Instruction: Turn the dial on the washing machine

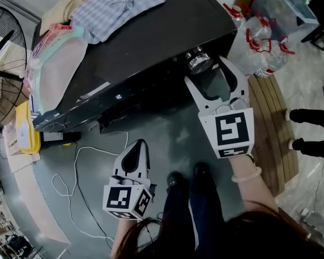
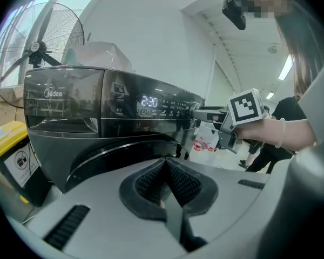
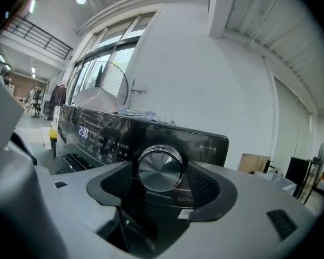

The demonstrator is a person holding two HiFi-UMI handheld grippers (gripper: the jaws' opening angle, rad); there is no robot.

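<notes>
The grey floor point(image 1: 167, 136) was occupied by the black washing machine point(image 1: 151, 36) at upper centre; a white cable point(image 1: 77, 158) was strewn lower left, and a wooden pallet point(image 1: 267, 128) was laid at right.

Head view: right gripper point(image 1: 209, 75) sits centre-right, pointing toward the upper middle, jaws wide apart, with its forearm point(image 1: 256, 193) coming in from the lower right. The left gripper point(image 1: 136, 147) hangs low at lower left, jaws closed together, empty.

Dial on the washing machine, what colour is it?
The dial is shiny silver, clearest in the right gripper view.
</notes>
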